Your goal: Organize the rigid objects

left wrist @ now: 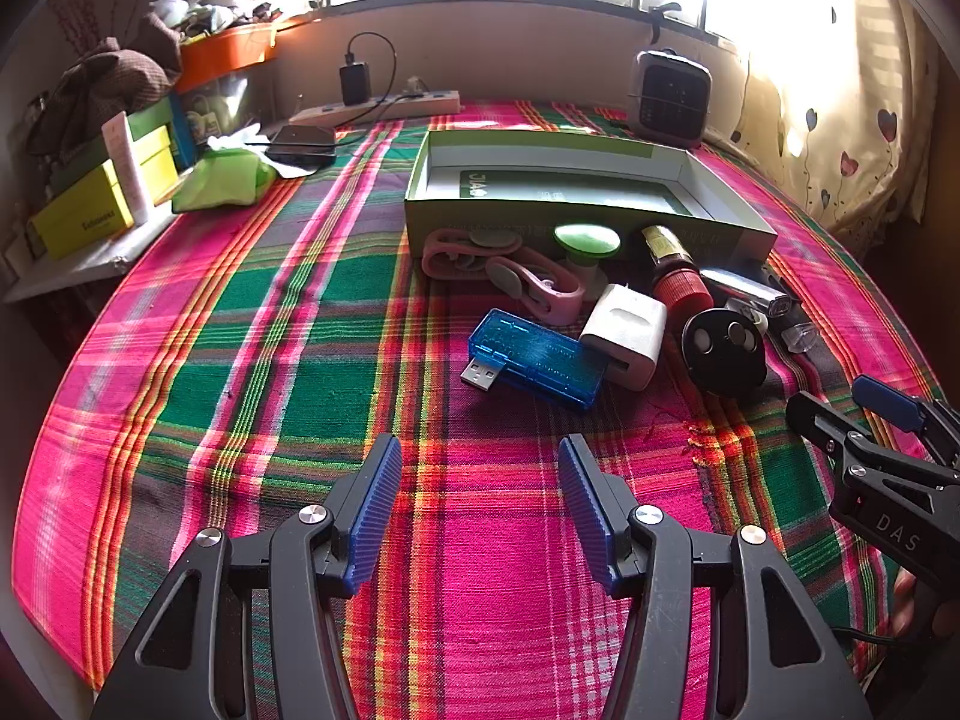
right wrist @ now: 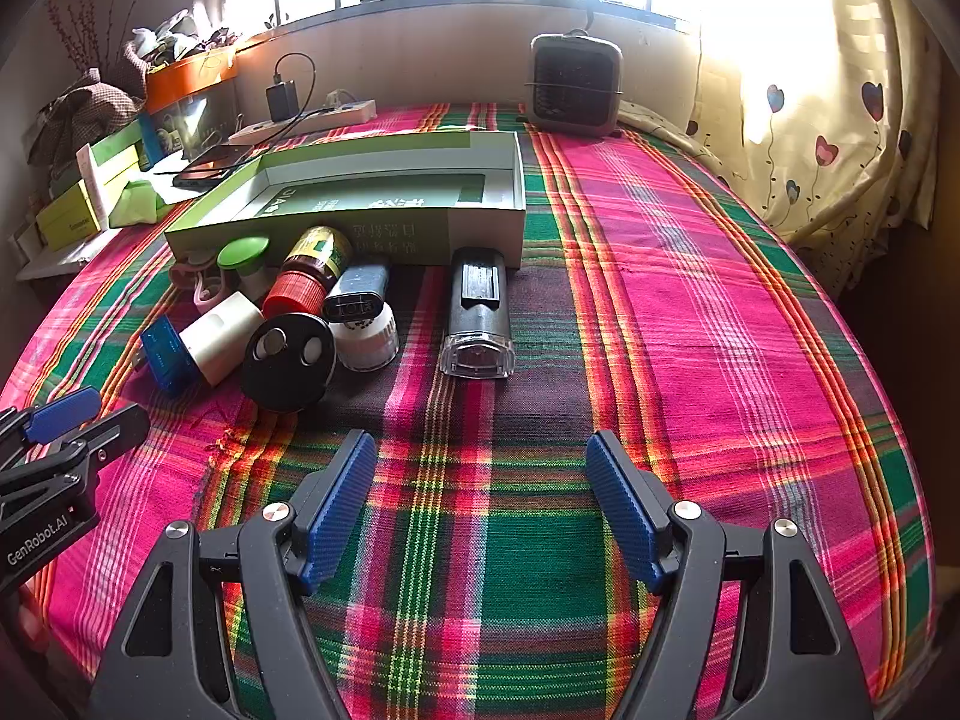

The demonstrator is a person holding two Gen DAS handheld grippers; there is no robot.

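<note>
Both grippers, left (left wrist: 480, 504) and right (right wrist: 480, 504), hover with jaws apart and empty over the plaid-covered worktop (right wrist: 690, 300); small gadgets (left wrist: 600, 312) cluster mid-frame against an empty green box (left wrist: 576, 180), apparently awaiting sorting.

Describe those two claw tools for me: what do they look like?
Both are black plastic frames with silver screws and ribbed blue pads. The left gripper reads "GenRobot.AI" on its side in the right view; the right gripper shows "DAS" lettering in the left view.

Black left gripper (left wrist: 480, 510), blue ribbed pads (left wrist: 375, 516), silver screws
</note>
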